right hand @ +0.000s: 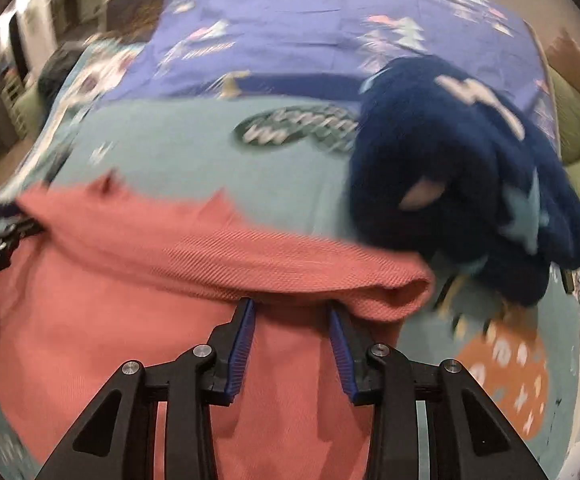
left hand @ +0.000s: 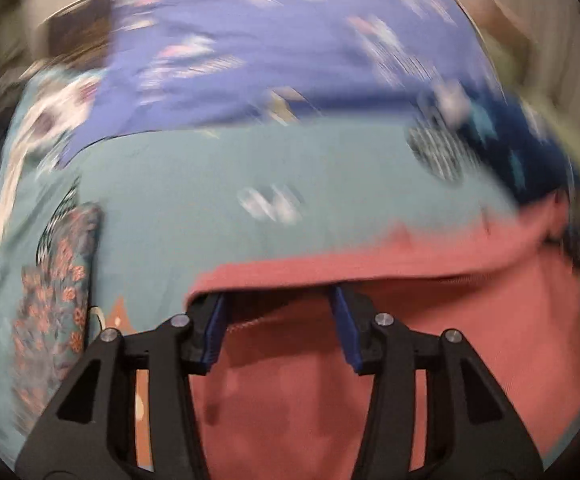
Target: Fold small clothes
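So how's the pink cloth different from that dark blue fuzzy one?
The pink cloth is thin, plain and ribbed; the blue one is thick, fuzzy and star-patterned. The pink cloth is folded over by the fingers; the blue one sits bunched to the right. Both lie on the teal sheet.

The salmon-pink knit garment (right hand: 138, 320) lies at the bed's near edge, its far edge doubled over into a thick fold.

The garment (right hand: 162, 240) is plain salmon pink with a fine ribbed weave. Beside it lies a navy fleece piece (right hand: 462, 184) with pale blue stars, on a teal sheet (left hand: 194, 200) with white prints and an orange patch (right hand: 506, 380); beyond, a periwinkle cloth (right hand: 290, 48) with pale motifs.
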